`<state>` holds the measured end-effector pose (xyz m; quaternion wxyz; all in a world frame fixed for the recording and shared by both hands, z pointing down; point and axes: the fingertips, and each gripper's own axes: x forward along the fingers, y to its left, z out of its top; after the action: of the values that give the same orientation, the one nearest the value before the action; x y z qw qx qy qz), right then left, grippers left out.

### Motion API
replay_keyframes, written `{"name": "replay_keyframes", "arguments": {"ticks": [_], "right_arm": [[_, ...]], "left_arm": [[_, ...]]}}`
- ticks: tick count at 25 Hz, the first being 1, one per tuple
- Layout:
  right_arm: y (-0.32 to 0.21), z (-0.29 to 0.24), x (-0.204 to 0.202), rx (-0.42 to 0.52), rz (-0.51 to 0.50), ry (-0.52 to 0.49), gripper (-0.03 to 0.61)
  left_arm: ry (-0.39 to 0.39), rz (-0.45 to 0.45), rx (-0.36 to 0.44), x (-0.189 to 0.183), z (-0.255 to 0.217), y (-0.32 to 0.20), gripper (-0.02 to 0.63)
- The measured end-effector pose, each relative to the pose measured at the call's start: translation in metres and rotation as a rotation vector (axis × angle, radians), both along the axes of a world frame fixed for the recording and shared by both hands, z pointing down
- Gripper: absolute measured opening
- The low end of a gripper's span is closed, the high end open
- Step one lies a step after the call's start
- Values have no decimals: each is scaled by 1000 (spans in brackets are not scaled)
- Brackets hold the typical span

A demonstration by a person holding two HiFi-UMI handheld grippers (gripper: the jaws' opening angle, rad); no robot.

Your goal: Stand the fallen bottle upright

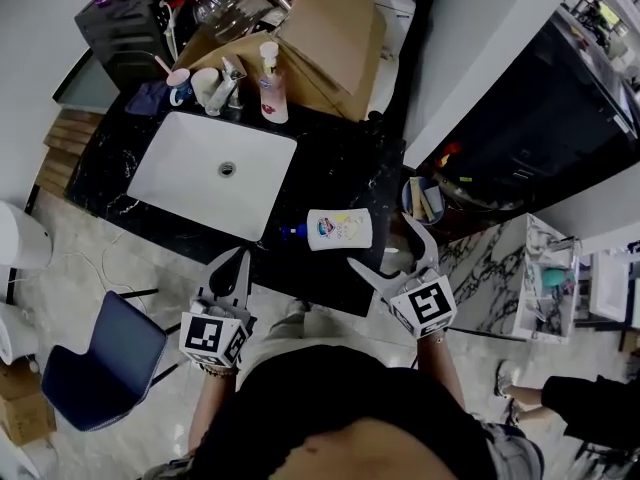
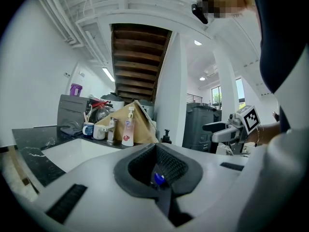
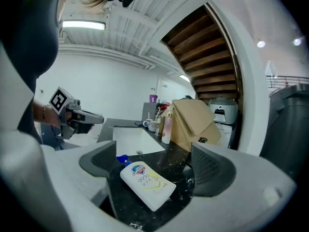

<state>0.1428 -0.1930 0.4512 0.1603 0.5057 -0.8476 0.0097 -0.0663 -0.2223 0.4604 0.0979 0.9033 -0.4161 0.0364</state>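
The fallen bottle (image 1: 338, 230) is white with a blue pump cap and lies on its side on the black marble counter (image 1: 340, 163), near the front edge, cap pointing left toward the sink. My right gripper (image 1: 392, 250) is open at the bottle's right end. In the right gripper view the bottle (image 3: 147, 179) lies on the counter between the two spread pads, untouched. My left gripper (image 1: 233, 271) hangs shut just off the counter's front edge, left of the bottle and holding nothing. Through its closed pads (image 2: 145, 164) only a bit of the blue cap (image 2: 158, 179) shows.
A white sink (image 1: 212, 173) is set into the counter at the left. Behind it stand a faucet (image 1: 232, 83), two cups (image 1: 195, 88) and an upright pink-labelled pump bottle (image 1: 272, 86), against a cardboard box (image 1: 330, 38). A blue chair (image 1: 100, 358) stands on the floor at lower left.
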Motion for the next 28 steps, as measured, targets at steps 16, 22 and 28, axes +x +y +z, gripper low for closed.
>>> {"name": "replay_keyframes", "arguments": {"ticks": [16, 22, 28], "right_arm": [[-64, 94, -94, -585, -689, 518, 456], [-58, 150, -116, -752, -857, 910, 433], [-60, 175, -112, -871, -816, 1042, 320]], "left_arm": [[49, -336, 3, -52, -6, 13, 3], [35, -452, 17, -85, -9, 30, 3], [38, -504, 9, -97, -7, 42, 3]]}}
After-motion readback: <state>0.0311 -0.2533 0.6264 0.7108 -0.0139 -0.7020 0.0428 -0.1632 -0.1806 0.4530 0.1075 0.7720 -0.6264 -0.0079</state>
